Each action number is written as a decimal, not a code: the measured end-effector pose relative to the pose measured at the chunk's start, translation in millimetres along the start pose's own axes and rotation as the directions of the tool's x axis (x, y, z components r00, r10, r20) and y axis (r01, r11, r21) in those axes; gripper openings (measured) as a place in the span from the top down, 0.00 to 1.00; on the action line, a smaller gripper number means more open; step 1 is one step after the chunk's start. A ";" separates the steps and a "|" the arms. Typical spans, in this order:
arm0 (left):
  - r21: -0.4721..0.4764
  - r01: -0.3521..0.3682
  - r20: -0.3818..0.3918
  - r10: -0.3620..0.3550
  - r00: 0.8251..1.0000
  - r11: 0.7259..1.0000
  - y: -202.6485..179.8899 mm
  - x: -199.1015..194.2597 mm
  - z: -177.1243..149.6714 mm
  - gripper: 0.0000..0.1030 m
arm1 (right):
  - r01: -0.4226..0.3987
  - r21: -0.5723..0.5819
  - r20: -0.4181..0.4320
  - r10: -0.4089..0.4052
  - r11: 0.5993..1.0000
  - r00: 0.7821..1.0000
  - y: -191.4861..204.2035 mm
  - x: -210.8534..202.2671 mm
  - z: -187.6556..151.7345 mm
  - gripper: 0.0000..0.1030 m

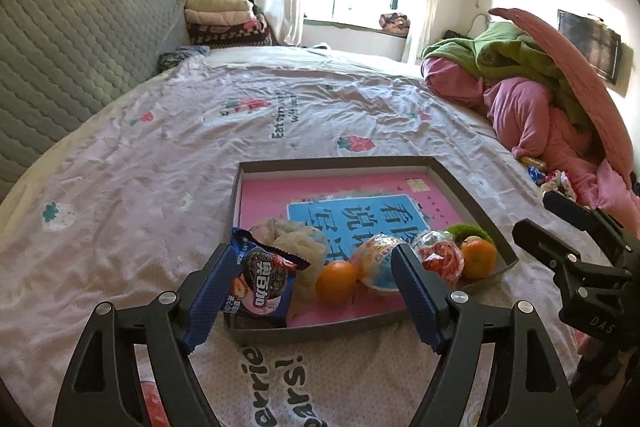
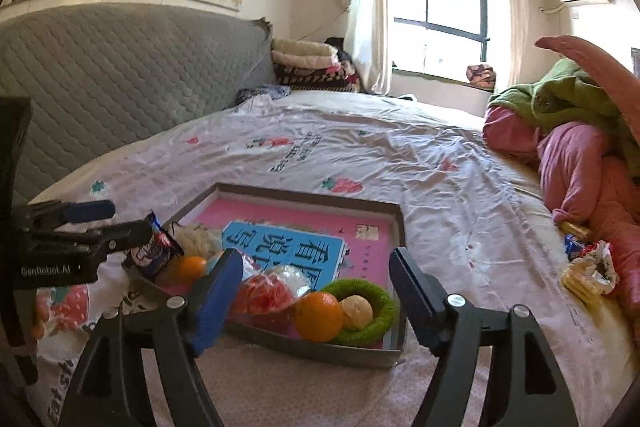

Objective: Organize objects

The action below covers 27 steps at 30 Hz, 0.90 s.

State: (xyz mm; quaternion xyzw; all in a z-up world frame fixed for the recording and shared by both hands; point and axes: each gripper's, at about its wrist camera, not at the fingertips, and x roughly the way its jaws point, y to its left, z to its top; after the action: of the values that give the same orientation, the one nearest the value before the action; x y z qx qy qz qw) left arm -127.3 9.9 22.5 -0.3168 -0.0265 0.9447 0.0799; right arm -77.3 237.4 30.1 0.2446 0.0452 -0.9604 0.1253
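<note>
A: Grey cardboard, that shallow tray (image 1: 472,203), lying on the bed (image 1: 160,163) just ahead of both tools and already well filled. The left hand-held gripper (image 1: 308,291) stands wide with nothing pressed between its pads. The Oreo packet (image 1: 260,283) leans in the tray's near corner, right beside the left finger; I cannot tell whether it touches.

B: And the right hand-held gripper (image 2: 316,291)?

A: Wide as well, and empty. Ahead of it and between its fingers sit an orange (image 2: 319,316) and a small pale round thing, perhaps a bun, in a green ring-shaped dish (image 2: 384,311). Beyond its left finger lies a red snack bag (image 2: 262,293). A second orange (image 1: 337,281), a clear wrapped ball (image 1: 376,259) and some crumpled cloth (image 1: 296,239) lie in front of the left one, all on a pink book (image 1: 280,191) lining the tray.

B: So the sorting is finished?

A: Mostly, I judge, not wholly. Far off to the right of the right hand-held gripper, by the pink bedding (image 2: 580,163), a few loose wrappers (image 2: 588,267) are on the bed outside the tray. Those look like what remains to be fetched.

B: Room for them?

A: The tray's far half is bare of items.
</note>
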 end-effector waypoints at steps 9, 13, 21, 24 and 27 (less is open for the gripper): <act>-0.033 -0.033 0.022 0.034 0.999 0.999 0.4 -19.1 -5.5 0.22 | 0.048 0.048 0.009 -0.048 0.998 0.999 3.1 -14.6 -2.5 0.24; -0.022 -0.062 0.001 0.062 0.998 0.998 -0.5 -22.2 -15.4 0.22 | 0.055 0.035 0.005 -0.055 0.998 0.998 10.6 -20.9 -5.8 0.24; -0.046 -0.061 -0.019 0.060 0.998 0.997 -5.6 -31.1 -31.0 0.22 | 0.062 0.024 0.015 -0.062 0.998 0.998 21.8 -36.3 -5.6 0.24; -0.059 -0.084 -0.024 0.083 0.996 0.995 -4.0 -35.4 -35.5 0.22 | 0.064 0.028 0.010 -0.064 0.998 0.998 23.7 -41.2 -6.1 0.24; -0.071 -0.087 -0.031 0.085 0.996 0.994 -3.6 -39.4 -38.5 0.22 | 0.058 0.036 0.006 -0.058 0.998 0.998 24.5 -45.9 -8.2 0.24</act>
State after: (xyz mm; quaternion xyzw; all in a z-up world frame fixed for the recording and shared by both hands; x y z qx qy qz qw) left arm -72.6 6.9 15.5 -0.3335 -0.0456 0.9412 0.0280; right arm -28.1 225.0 44.4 0.2421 0.0348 -0.9652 0.0930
